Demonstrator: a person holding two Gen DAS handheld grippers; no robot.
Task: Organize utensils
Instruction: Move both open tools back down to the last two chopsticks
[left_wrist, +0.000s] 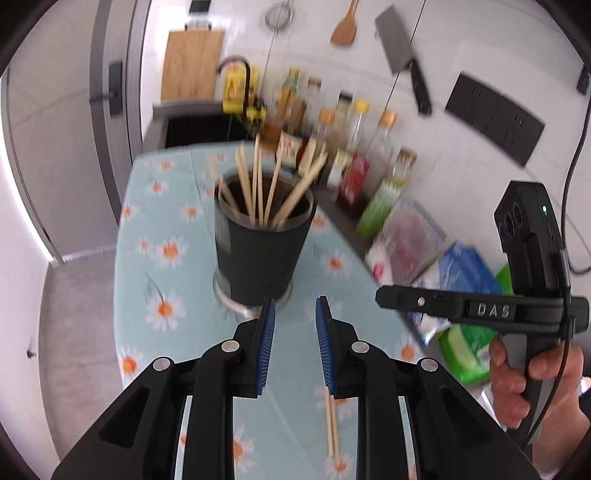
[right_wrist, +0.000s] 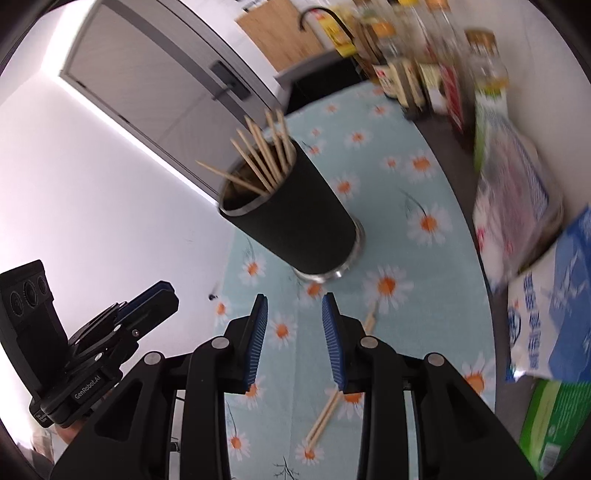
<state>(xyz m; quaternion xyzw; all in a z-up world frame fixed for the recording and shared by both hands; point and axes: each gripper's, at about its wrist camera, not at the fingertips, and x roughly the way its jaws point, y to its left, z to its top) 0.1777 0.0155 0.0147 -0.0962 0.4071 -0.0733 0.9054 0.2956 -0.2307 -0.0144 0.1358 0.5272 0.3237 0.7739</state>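
A black cup (left_wrist: 255, 243) holding several wooden chopsticks (left_wrist: 258, 184) stands upright on the daisy-print cloth (left_wrist: 166, 229). My left gripper (left_wrist: 295, 306) hovers just in front of the cup, open, with nothing between its blue pads. A loose pair of chopsticks (left_wrist: 332, 424) lies on the cloth under its right finger. In the right wrist view the cup (right_wrist: 295, 221) is ahead of my right gripper (right_wrist: 295, 302), which is open and empty. The loose pair (right_wrist: 325, 417) runs beneath its right finger. The left gripper (right_wrist: 155, 301) shows at the left, the right gripper (left_wrist: 382, 297) at the right, held by a hand (left_wrist: 517, 380).
Condiment bottles (left_wrist: 354, 147) line the back right of the counter. Plastic bags and packets (left_wrist: 417, 236) crowd the right edge. A dark sink (left_wrist: 199, 125) with a faucet lies behind the cloth. A cleaver (left_wrist: 399, 51) and a spatula (left_wrist: 345, 27) hang on the wall. The cloth's left edge drops to the floor.
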